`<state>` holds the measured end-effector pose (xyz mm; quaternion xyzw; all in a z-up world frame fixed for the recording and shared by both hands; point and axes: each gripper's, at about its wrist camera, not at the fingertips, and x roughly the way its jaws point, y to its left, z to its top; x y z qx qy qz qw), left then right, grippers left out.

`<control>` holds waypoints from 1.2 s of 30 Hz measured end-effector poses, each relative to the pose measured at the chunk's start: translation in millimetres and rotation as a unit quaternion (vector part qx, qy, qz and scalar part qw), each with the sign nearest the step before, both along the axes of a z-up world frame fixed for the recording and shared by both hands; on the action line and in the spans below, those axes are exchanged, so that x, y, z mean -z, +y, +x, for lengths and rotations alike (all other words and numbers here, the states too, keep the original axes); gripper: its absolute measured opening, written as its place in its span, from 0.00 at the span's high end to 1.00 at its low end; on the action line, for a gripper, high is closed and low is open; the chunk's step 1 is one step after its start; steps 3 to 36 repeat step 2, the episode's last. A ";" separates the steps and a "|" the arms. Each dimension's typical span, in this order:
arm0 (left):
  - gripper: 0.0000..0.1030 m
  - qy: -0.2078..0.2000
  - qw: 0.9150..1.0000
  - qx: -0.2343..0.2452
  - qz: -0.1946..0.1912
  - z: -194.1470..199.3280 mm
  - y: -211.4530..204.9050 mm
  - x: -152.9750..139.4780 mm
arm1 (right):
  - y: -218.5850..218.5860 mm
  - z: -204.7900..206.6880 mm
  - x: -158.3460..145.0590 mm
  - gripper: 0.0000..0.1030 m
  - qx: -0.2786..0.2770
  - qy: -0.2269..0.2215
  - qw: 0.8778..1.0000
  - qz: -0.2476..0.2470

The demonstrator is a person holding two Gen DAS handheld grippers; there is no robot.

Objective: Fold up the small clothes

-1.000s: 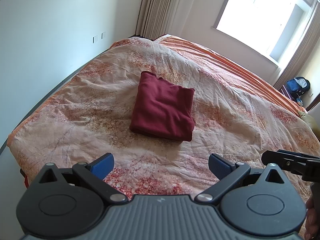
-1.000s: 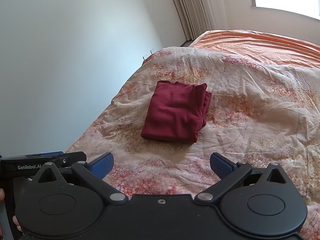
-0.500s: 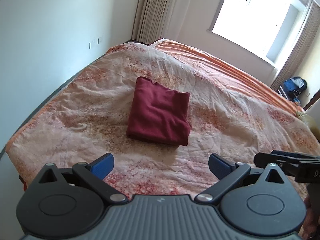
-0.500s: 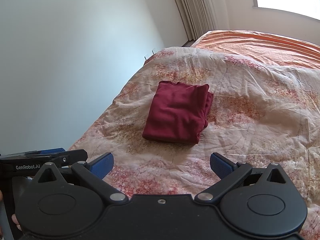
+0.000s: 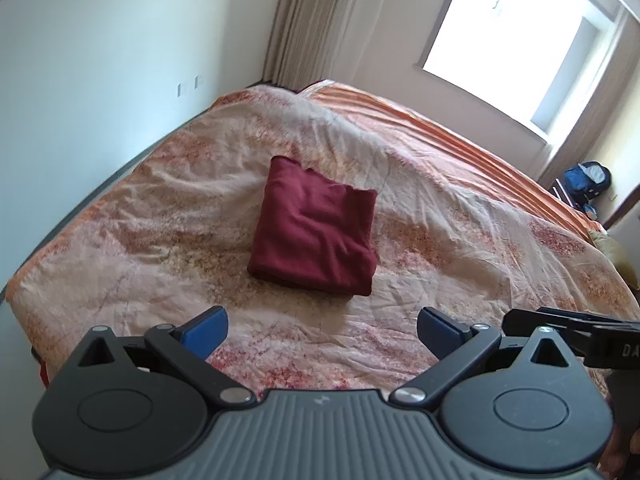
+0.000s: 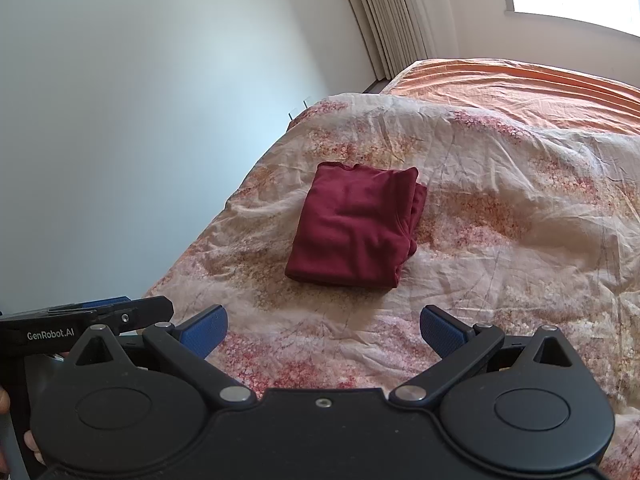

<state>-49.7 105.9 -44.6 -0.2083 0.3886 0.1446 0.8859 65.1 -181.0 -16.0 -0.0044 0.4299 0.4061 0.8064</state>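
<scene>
A dark red garment (image 5: 316,232) lies folded into a neat rectangle on the floral bedspread (image 5: 460,216); it also shows in the right wrist view (image 6: 356,228). My left gripper (image 5: 322,330) is open and empty, held back from the near edge of the garment. My right gripper (image 6: 323,330) is open and empty, also short of the garment. The right gripper's body (image 5: 572,330) shows at the right edge of the left view, and the left gripper's body (image 6: 80,322) at the left edge of the right view.
The bed has an orange sheet (image 5: 460,128) along its far side. A white wall (image 6: 140,120) runs along the bed's left. Curtains (image 5: 316,20) and a bright window (image 5: 512,36) are behind. A blue bag (image 5: 588,182) sits on the floor at the far right.
Both grippers have drawn back and risen a little from the folded garment, which looks slightly farther away. The garment has not moved. Both stay open.
</scene>
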 end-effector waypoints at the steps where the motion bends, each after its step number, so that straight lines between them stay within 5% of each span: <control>1: 0.00 0.001 1.000 -0.001 -0.001 0.2 0.6 0.5 | -0.7 0.0 0.2 0.01 0.000 -0.001 1.000 0.001; 36: 0.00 0.002 1.000 -0.002 0.000 0.6 0.7 0.7 | -1.1 -0.5 0.8 0.01 0.000 -0.001 1.000 0.001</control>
